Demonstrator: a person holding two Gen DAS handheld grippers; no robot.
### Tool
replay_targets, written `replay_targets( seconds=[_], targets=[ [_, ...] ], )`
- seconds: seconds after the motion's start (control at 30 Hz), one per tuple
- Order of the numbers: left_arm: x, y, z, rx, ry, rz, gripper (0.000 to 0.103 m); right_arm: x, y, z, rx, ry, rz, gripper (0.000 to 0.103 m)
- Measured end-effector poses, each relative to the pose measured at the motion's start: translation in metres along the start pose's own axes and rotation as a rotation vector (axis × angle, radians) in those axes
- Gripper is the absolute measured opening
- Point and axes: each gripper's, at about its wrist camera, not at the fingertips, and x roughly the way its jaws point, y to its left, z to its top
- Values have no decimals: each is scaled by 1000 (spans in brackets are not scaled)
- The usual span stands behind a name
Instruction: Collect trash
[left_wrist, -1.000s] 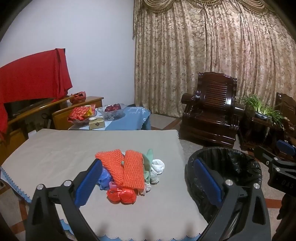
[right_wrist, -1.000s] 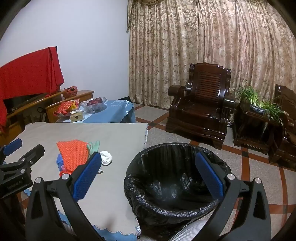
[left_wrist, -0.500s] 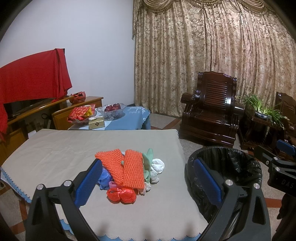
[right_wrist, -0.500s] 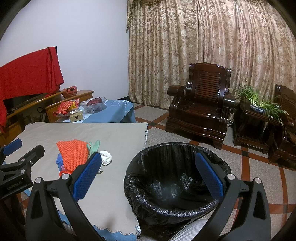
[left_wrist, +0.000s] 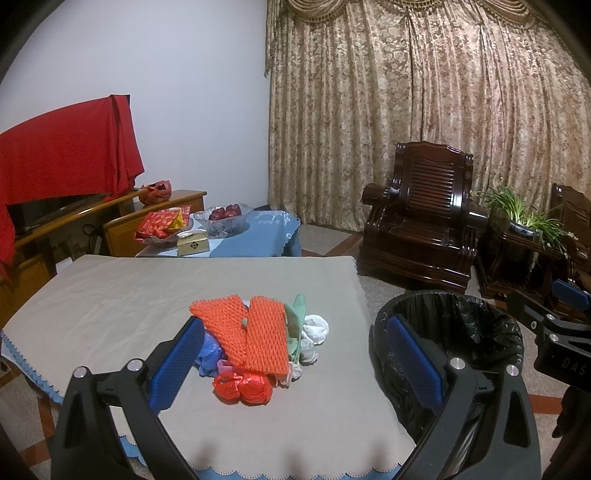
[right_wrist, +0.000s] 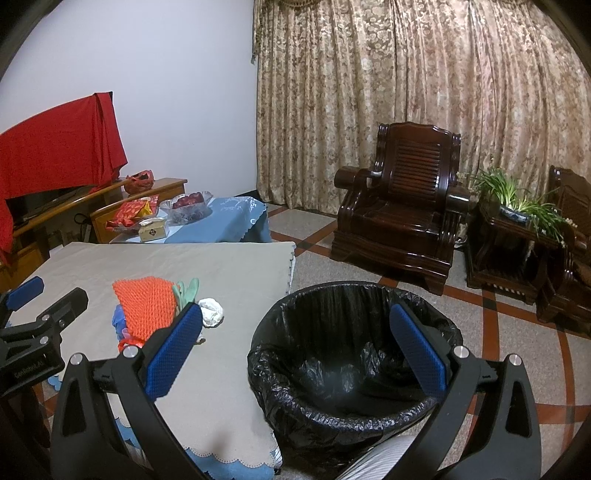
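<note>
A heap of trash lies on the grey tablecloth (left_wrist: 110, 306): two orange foam nets (left_wrist: 247, 332), a red crumpled bag (left_wrist: 243, 387), blue plastic (left_wrist: 208, 354), green strips and white wads (left_wrist: 316, 325). The heap also shows in the right wrist view (right_wrist: 147, 306). A bin lined with a black bag (right_wrist: 351, 354) stands on the floor right of the table (left_wrist: 461, 332). My left gripper (left_wrist: 295, 362) is open and empty, just short of the heap. My right gripper (right_wrist: 295, 350) is open and empty, above the bin's near rim.
Behind the table is a low table with a blue cloth (left_wrist: 258, 236), a glass fruit bowl and a gold box. A dark wooden armchair (left_wrist: 421, 229) and a plant stand (left_wrist: 524, 236) are at the back right. A red-draped cabinet (left_wrist: 55, 155) is at the left.
</note>
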Motion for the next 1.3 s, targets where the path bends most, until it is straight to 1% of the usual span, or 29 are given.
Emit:
replay_targets(
  seconds=[0.07,0.6,0.8,0.93,1.03,1.07,1.13,1.3],
  targets=[
    [6,1,-4,-1,0,1,97,0,0,0,1,1,0,98],
    [6,0,-4,-1,1,1,97,2,1,1,0,3,1,98],
    [12,3,-11,-2,4,0,97,2,1,2,0,6,1,98],
    [10,2,-9,-2,4,1,97,1,2,2,-1,8,4,98],
    [14,5,-15,-5,5,2,97,3,4,-4,-2,8,6,98],
    [18,5,-25,-7,6,3,97,4,5,-4,-2,7,6,98],
    [21,7,-32,-8,6,4,97,7,6,-5,-2,8,7,98],
    [16,8,-30,-14,10,6,97,16,10,-4,-4,9,7,98]
  ],
)
